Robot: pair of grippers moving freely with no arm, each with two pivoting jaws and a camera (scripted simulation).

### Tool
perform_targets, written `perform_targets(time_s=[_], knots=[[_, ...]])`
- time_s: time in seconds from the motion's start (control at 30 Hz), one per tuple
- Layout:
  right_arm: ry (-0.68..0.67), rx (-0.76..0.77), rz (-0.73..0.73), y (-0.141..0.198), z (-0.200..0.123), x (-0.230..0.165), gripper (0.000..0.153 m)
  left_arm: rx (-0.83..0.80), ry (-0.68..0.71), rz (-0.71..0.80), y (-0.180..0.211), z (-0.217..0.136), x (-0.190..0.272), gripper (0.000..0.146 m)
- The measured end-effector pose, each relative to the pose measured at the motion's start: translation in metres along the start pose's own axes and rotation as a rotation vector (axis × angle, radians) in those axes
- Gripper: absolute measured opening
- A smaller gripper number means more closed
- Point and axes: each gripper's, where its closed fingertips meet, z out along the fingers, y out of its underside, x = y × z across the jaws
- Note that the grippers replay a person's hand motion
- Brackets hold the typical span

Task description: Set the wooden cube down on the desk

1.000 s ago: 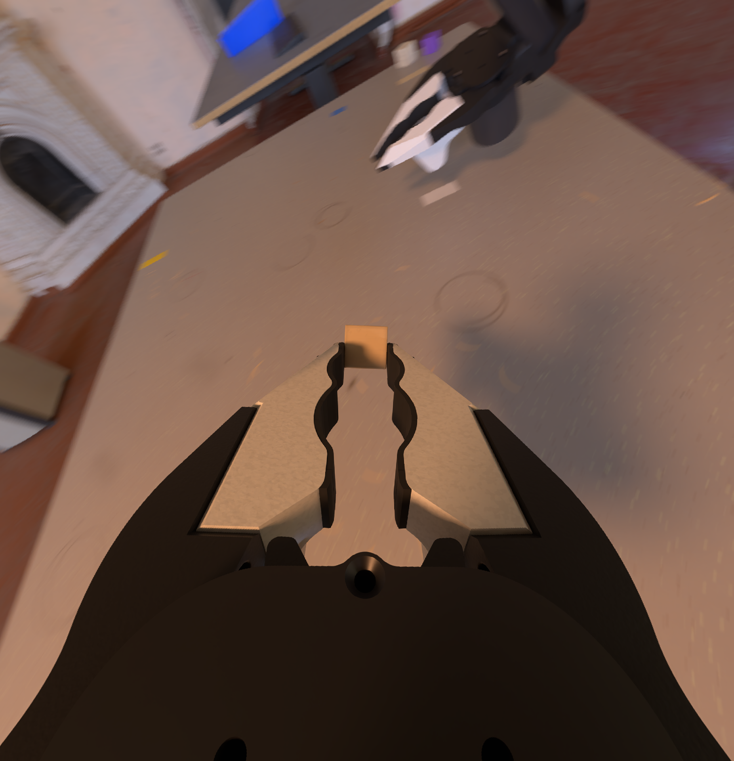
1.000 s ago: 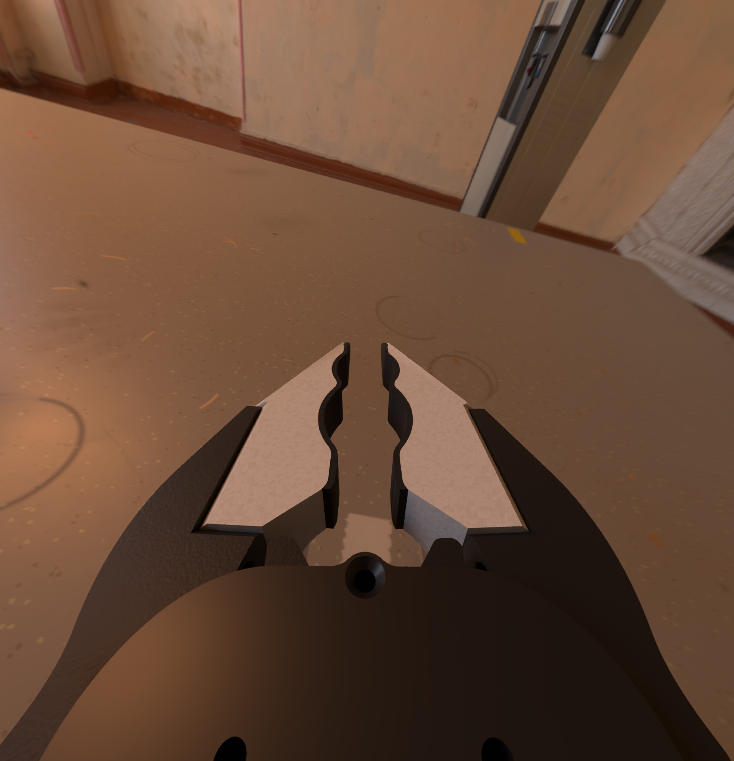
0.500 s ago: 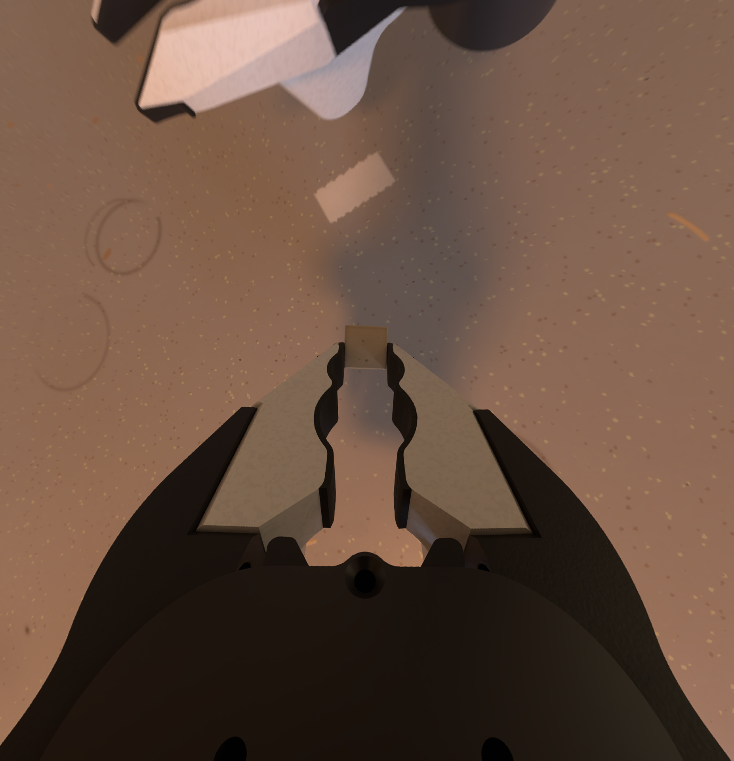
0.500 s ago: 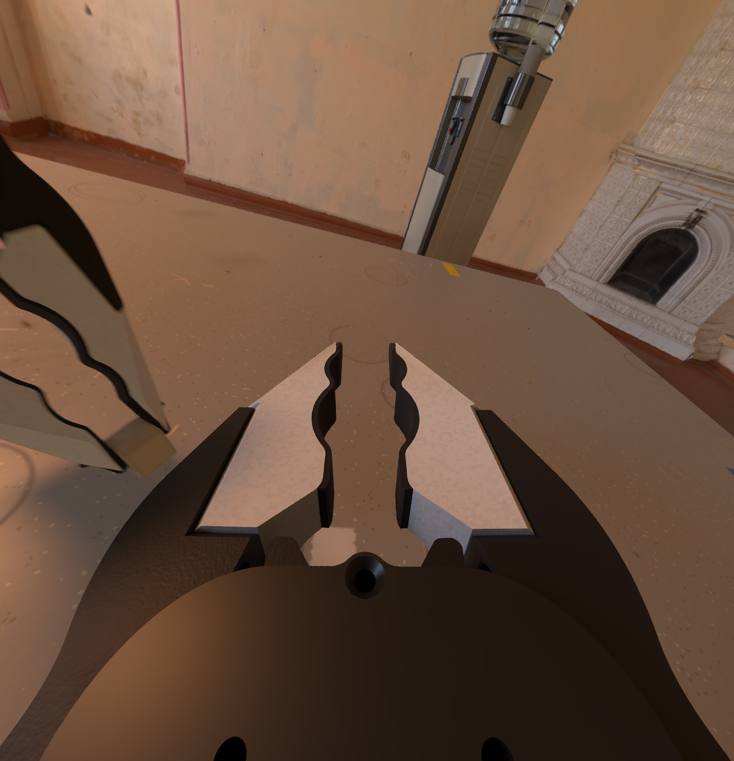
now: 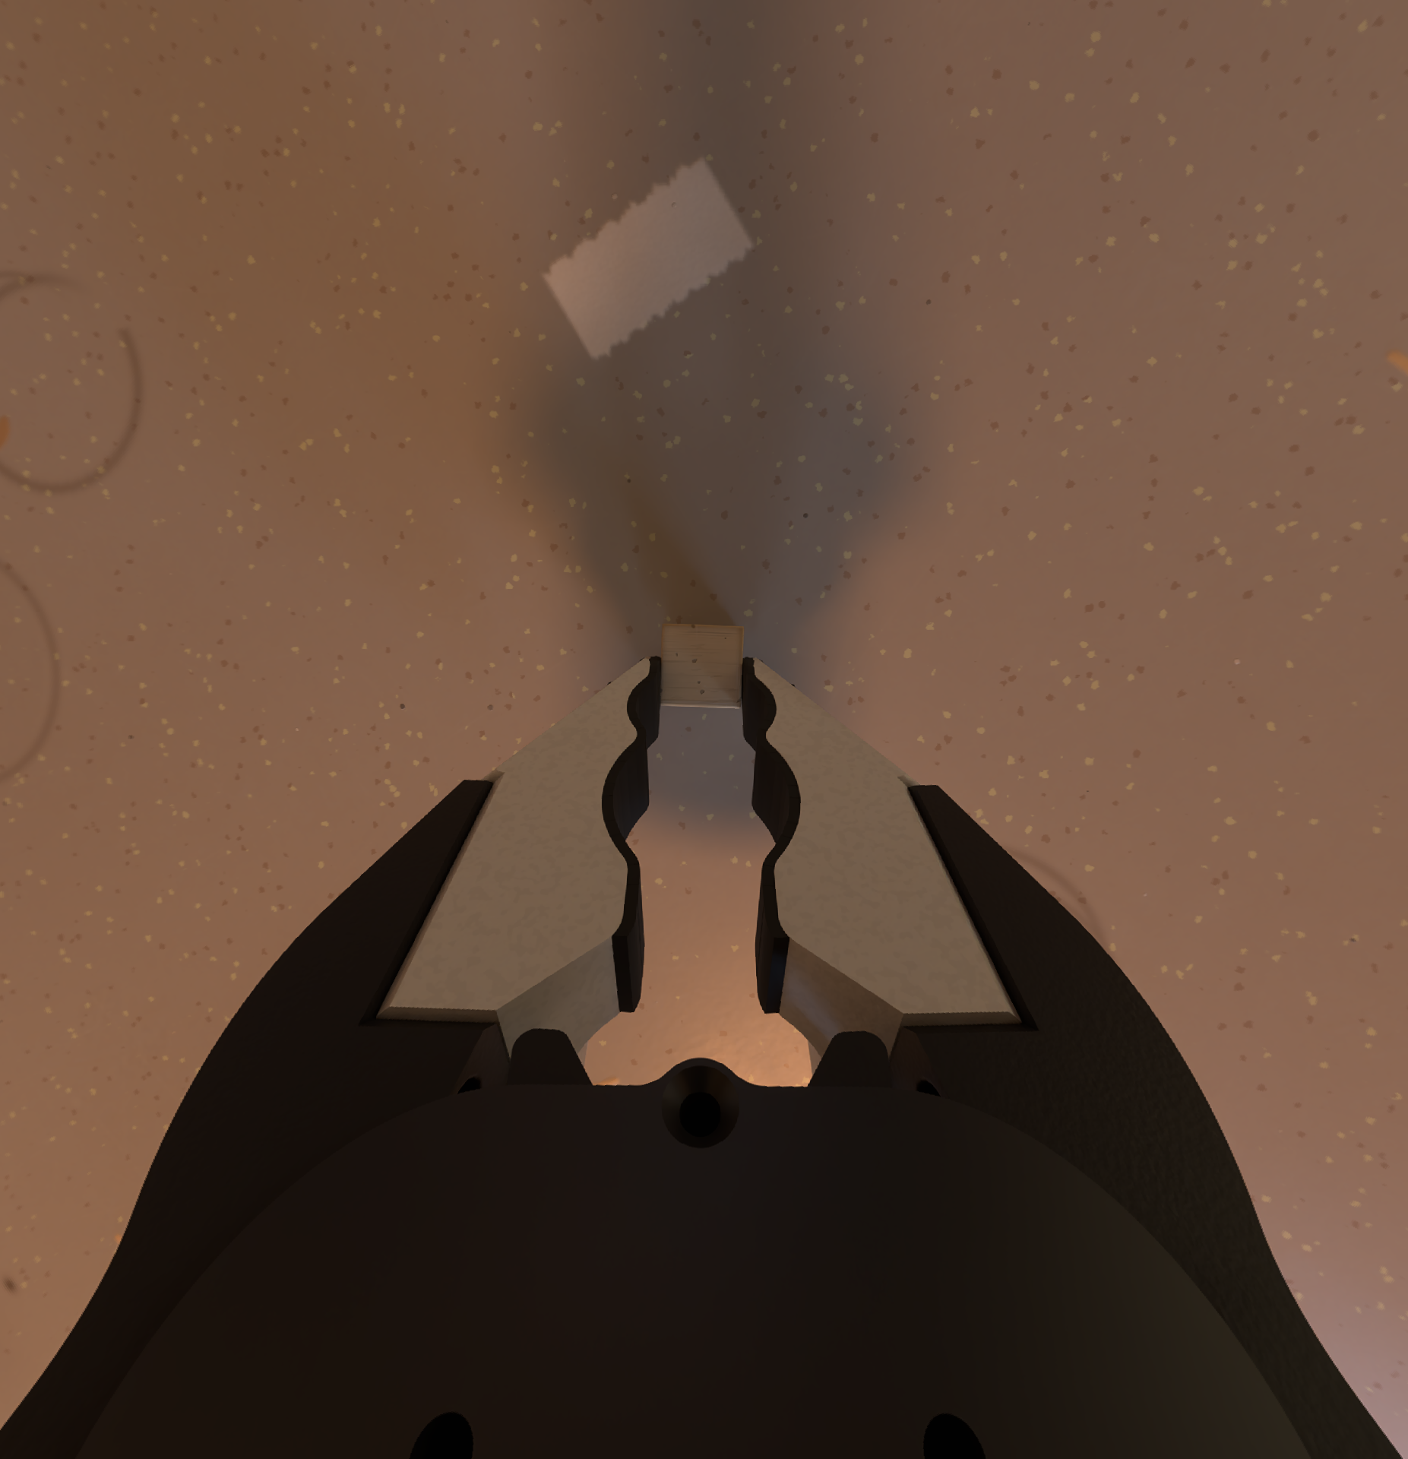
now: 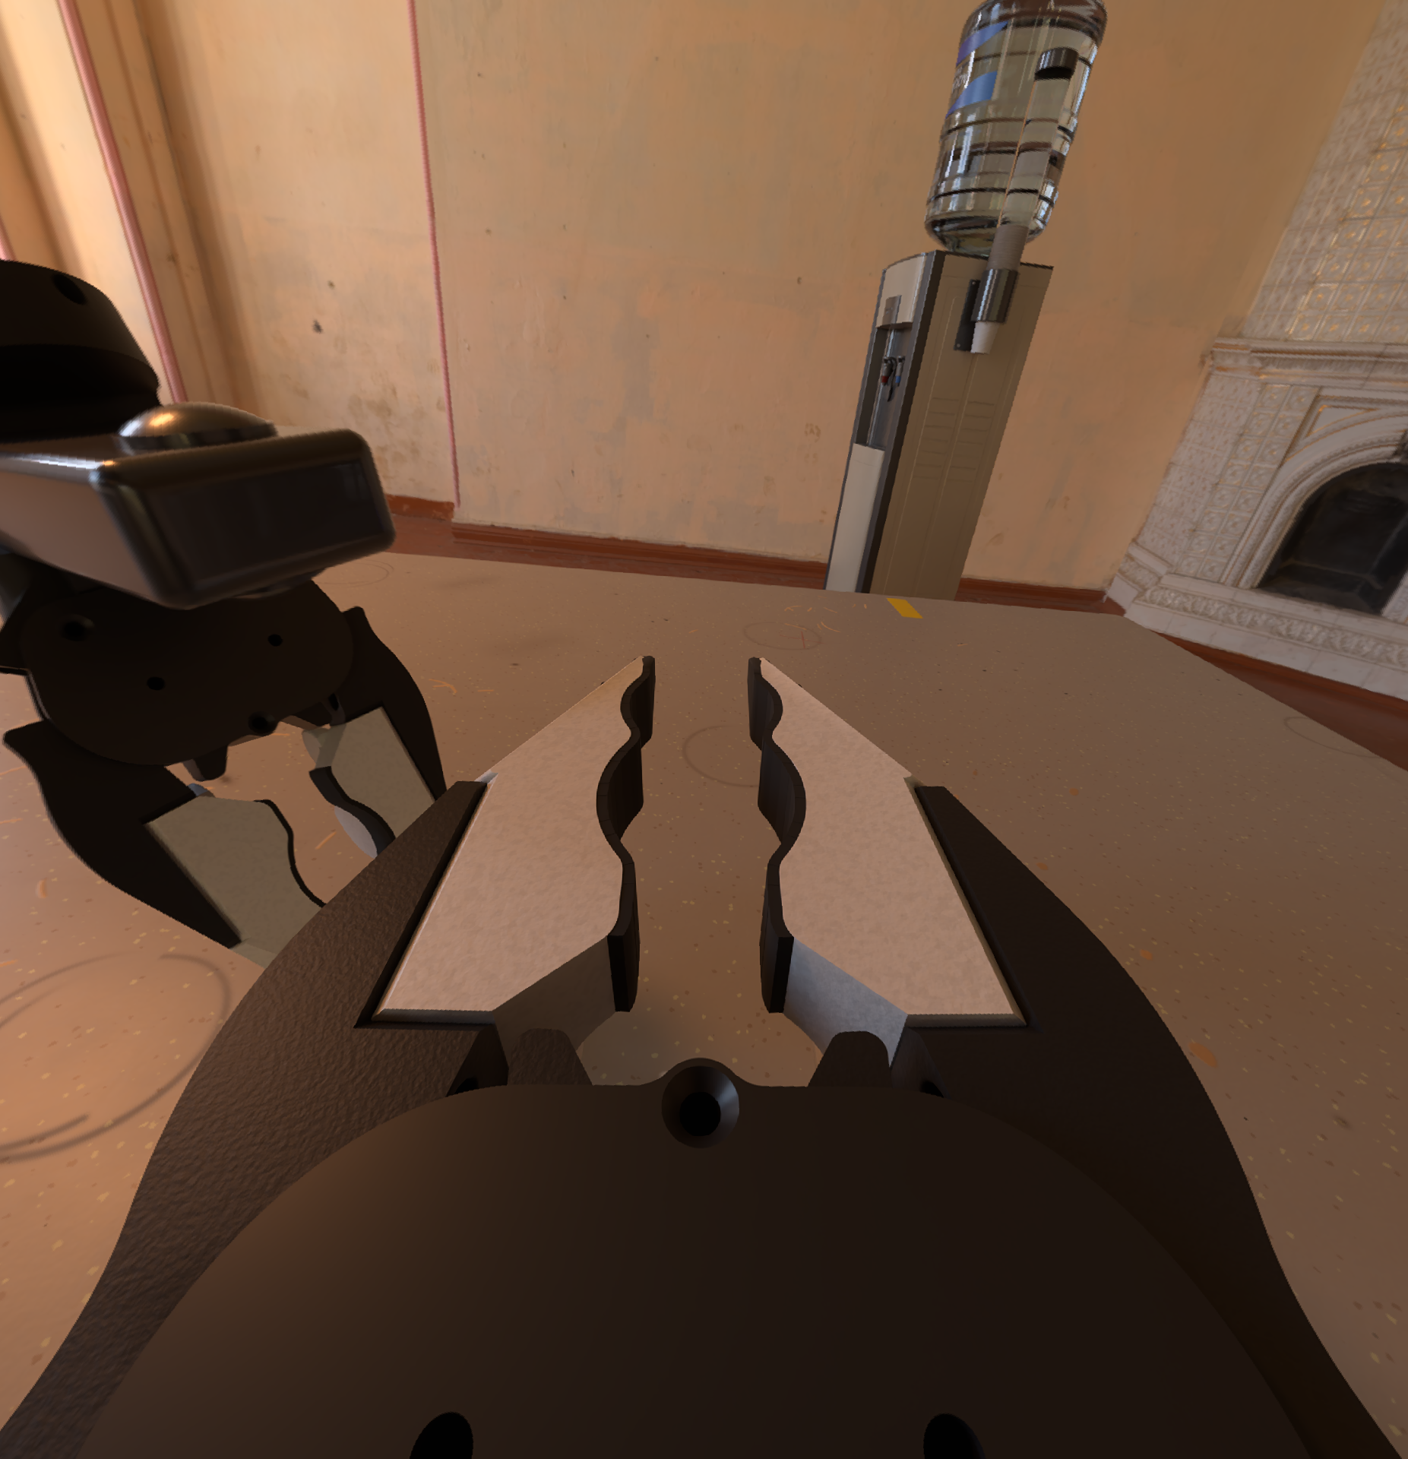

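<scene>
In the left wrist view my left gripper (image 5: 701, 680) is shut on a small pale wooden cube (image 5: 701, 665) held at its fingertips. It points straight down at the speckled brown desk (image 5: 290, 553), and the cube's dark shadow lies right beyond it. My right gripper (image 6: 701, 680) is open and empty, low over the desk (image 6: 1079, 789). The left gripper also shows at the left of the right wrist view (image 6: 306, 837); its tips and the cube are hidden there behind my right gripper's body.
A pale rectangular patch (image 5: 647, 258) lies on the desk beyond the cube. Faint ring marks (image 5: 61, 387) are at the left. A water cooler (image 6: 945, 426) and a white fireplace (image 6: 1316, 513) stand past the desk's far edge.
My left gripper has tipped down and come much closer to the desk, still holding the cube. The right gripper has opened wider and tilted up, and has left the left wrist view.
</scene>
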Motion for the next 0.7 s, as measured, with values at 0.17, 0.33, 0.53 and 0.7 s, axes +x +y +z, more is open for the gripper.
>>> perform_targets(time_s=[0.17, 0.33, 0.53, 0.7], knots=[[-0.005, 0.016, 0.011, -0.003, -0.004, 0.001, 0.025, 0.016, 0.011, -0.05, -0.003, -0.006, -0.004, 0.029], [0.009, 0.044, 0.029, -0.007, -0.009, 0.006, 0.026, 0.294, -0.157, -0.158, -0.008, -0.089, -0.026, 0.031], [0.015, 0.022, 0.1, -0.003, -0.007, 0.01, 0.029, 0.692, -0.554, -0.373, 0.055, -0.261, -0.049, 0.032], [0.008, -0.038, 0.143, 0.009, -0.003, 0.008, 0.037, 0.816, -0.683, -0.484, 0.118, -0.327, -0.01, 0.034]])
